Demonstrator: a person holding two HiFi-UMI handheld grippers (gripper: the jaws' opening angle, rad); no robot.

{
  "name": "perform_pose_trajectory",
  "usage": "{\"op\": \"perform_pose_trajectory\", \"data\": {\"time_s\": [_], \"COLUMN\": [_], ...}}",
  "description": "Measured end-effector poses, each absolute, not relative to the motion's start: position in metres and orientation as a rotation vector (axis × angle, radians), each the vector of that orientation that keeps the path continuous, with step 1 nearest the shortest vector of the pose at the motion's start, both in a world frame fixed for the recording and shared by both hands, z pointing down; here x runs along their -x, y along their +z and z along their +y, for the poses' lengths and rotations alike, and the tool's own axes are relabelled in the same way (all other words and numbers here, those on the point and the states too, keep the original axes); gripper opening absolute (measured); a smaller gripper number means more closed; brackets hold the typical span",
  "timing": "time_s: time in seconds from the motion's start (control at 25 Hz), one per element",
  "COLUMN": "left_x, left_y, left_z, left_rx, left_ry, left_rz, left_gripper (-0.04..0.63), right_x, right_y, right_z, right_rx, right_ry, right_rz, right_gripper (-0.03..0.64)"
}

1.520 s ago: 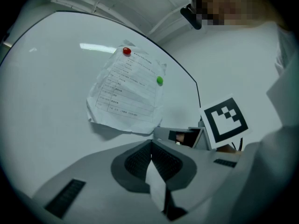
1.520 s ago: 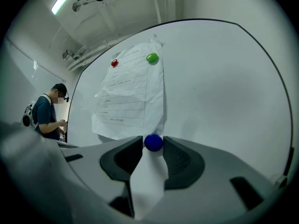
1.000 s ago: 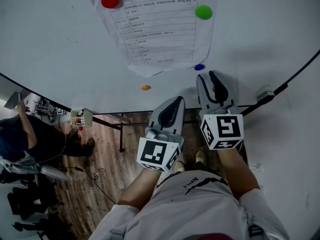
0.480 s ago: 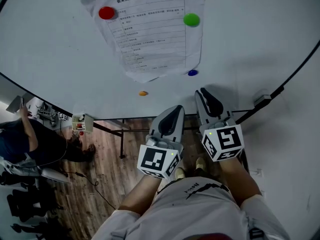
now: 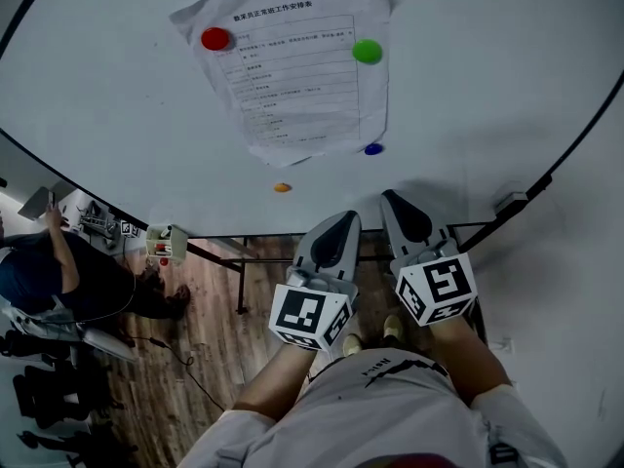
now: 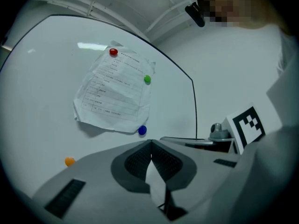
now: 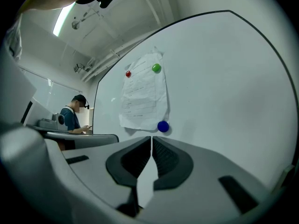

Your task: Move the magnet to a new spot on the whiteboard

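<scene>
A printed sheet (image 5: pixel 292 76) hangs on the whiteboard (image 5: pixel 487 86), held by a red magnet (image 5: pixel 215 38), a green magnet (image 5: pixel 367 51) and a blue magnet (image 5: pixel 373 149) at its lower corner. An orange magnet (image 5: pixel 282 187) sits alone below the sheet. My right gripper (image 5: pixel 395 198) hovers just below the blue magnet (image 7: pixel 163 126), apart from it; its jaws are closing, almost together, with nothing between them. My left gripper (image 5: pixel 346 217) is beside it, lower, shut and empty. In the left gripper view the blue magnet (image 6: pixel 142 130) and orange magnet (image 6: pixel 69 161) lie beyond the left gripper (image 6: pixel 151 143).
A person (image 5: pixel 58 271) sits at the lower left over the wooden floor (image 5: pixel 195 339). A small holder (image 5: pixel 164 242) hangs at the board's lower edge, and an eraser (image 5: pixel 510 203) rests at its right edge. The board's dark stand bars (image 5: pixel 234 261) run beneath.
The right gripper's jaws have gone from wide apart to nearly together, and it has drawn back from the blue magnet. The left gripper has barely moved.
</scene>
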State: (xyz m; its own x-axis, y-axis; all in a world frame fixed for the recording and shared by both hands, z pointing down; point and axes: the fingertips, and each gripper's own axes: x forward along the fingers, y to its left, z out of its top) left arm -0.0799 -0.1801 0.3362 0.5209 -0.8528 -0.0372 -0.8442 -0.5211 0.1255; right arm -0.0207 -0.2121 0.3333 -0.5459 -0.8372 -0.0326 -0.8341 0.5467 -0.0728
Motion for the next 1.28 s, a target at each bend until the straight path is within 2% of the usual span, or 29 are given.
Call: {"op": "perform_pose_trajectory", "data": {"time_s": [1.28], "left_x": [0.063], "left_y": [0.334], "left_z": [-0.191], "left_rx": [-2.618], "left_ry": [-0.128], "left_rz": [-1.568], "left_gripper": [0.012], "right_x": [0.012], "right_y": [0.338], "right_z": [-0.216], "right_rx": [1.371], "right_ry": [-0.074], "right_rz": [2.78], "right_gripper": [0.014]}}
